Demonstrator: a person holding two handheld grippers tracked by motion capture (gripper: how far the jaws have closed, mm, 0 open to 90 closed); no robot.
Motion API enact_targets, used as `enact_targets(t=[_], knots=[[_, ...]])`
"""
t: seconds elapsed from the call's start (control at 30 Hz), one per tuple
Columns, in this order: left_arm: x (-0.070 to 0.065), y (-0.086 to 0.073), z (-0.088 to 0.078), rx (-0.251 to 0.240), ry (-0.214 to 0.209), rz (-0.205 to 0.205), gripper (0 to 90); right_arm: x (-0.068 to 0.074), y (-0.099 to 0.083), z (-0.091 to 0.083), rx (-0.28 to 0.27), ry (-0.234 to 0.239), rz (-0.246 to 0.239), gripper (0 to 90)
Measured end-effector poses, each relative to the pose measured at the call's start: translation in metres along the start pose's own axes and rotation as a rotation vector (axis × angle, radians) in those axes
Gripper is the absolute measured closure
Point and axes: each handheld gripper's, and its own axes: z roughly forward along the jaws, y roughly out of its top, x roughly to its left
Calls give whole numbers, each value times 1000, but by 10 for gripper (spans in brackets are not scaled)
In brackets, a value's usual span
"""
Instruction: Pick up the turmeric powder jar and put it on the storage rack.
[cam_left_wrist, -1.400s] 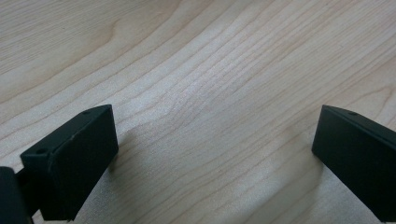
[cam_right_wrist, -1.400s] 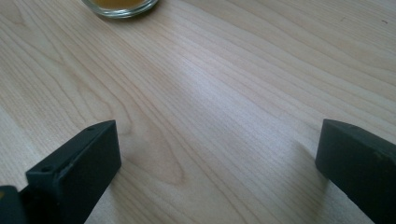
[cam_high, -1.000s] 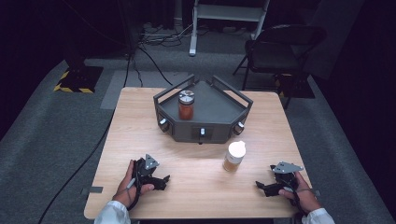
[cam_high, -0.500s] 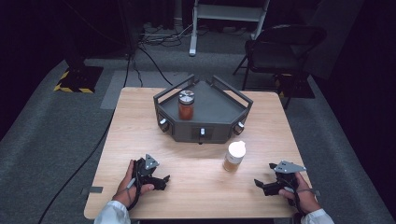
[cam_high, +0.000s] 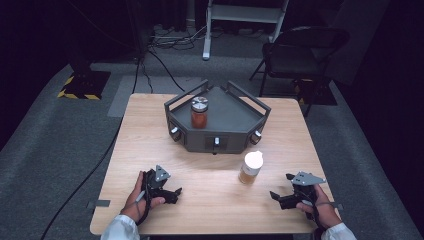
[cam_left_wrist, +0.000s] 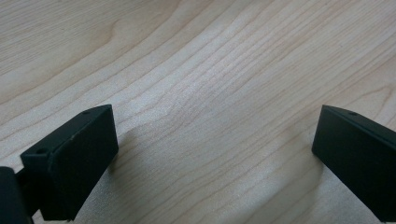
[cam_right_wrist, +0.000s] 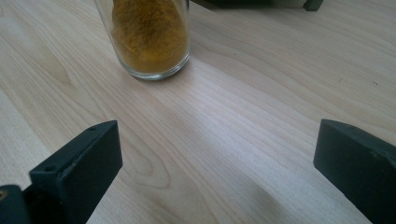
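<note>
Between the left gripper (cam_high: 172, 193) and the right gripper (cam_high: 278, 197) the wooden table (cam_high: 215, 210) lay bare, an open lane along the near edge. The glass jar of yellow powder (cam_high: 250, 167) stood just ahead of the right gripper, apart from it. Beyond, the grey tray (cam_high: 227, 140) blocked the far middle, a red-filled jar (cam_high: 199, 112) inside it
</note>
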Motion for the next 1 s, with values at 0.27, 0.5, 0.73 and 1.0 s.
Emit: enact_targets(t=[0.27,0.5,0.73,1.0], knots=[[0,0,0,0,0,-2,0,4,2,6,-12,-4,-8,9],[0,0,0,0,0,-1,0,7,3,10,-33,-6,-6,9],[0,0,0,0,0,-1,0,10,3,16,-42,-6,3,9],[0,0,0,0,0,0,0,11,5,20,-59,3,3,9]])
